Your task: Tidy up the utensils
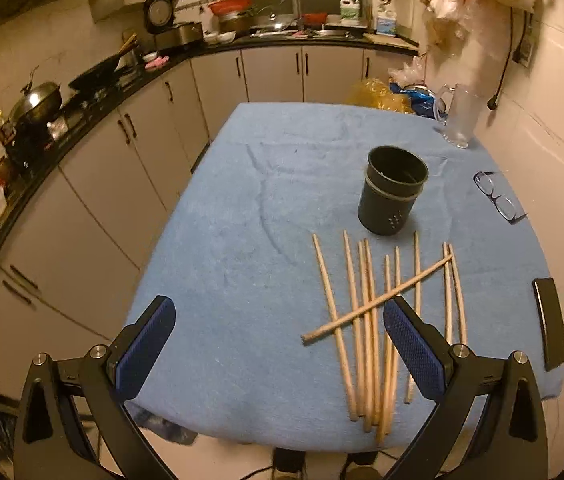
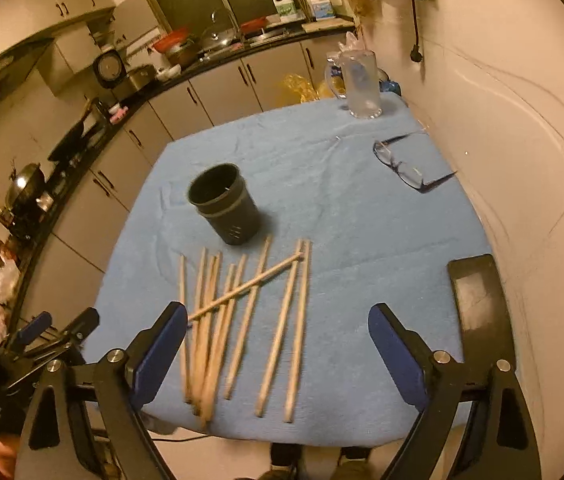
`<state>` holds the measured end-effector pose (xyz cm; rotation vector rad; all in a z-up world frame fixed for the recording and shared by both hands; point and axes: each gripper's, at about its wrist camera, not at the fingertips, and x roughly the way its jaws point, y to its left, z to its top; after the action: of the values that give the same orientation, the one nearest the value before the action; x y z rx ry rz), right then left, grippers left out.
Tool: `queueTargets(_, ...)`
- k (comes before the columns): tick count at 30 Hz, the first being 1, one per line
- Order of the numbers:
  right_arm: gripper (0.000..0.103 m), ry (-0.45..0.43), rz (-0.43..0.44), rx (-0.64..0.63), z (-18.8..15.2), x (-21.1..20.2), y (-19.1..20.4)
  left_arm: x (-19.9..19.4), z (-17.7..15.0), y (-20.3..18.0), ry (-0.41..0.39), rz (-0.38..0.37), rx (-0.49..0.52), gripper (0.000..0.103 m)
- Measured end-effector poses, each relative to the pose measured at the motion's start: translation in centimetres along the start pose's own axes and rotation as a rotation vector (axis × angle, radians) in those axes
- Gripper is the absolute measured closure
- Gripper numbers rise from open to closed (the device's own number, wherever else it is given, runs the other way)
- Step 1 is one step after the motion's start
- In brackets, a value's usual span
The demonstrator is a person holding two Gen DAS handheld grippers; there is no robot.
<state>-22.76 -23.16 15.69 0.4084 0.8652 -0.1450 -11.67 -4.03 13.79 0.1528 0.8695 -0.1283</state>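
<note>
There, on the blue towel (image 1: 222, 240), wooden chopsticks (image 1: 366, 320) lay in a loose row, one crossed diagonally over the others, just in front of the upright black utensil holder (image 1: 394, 192). The left gripper (image 1: 278, 344) and right gripper (image 2: 278, 344) both hung wide apart, holding nothing. Eyeglasses (image 2: 406, 164) rested near the wall.

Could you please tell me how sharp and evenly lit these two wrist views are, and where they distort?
Left wrist view: dim yellowish light, fairly sharp chopsticks and cup, counter edges bowed by the fisheye, dark corners. Right wrist view: same warm cast, near ends of the chopsticks smeared by motion blur, black phone soft, wall lines curved.
</note>
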Motion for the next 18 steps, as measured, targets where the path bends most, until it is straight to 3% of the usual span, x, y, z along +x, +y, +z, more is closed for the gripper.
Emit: queueTargets(18, 0.011, -0.016, -0.045, -0.016, -1.3, -0.6, 4.7, -0.1, 0.8, 2.0, -0.013, -0.087, 0.074, 0.000)
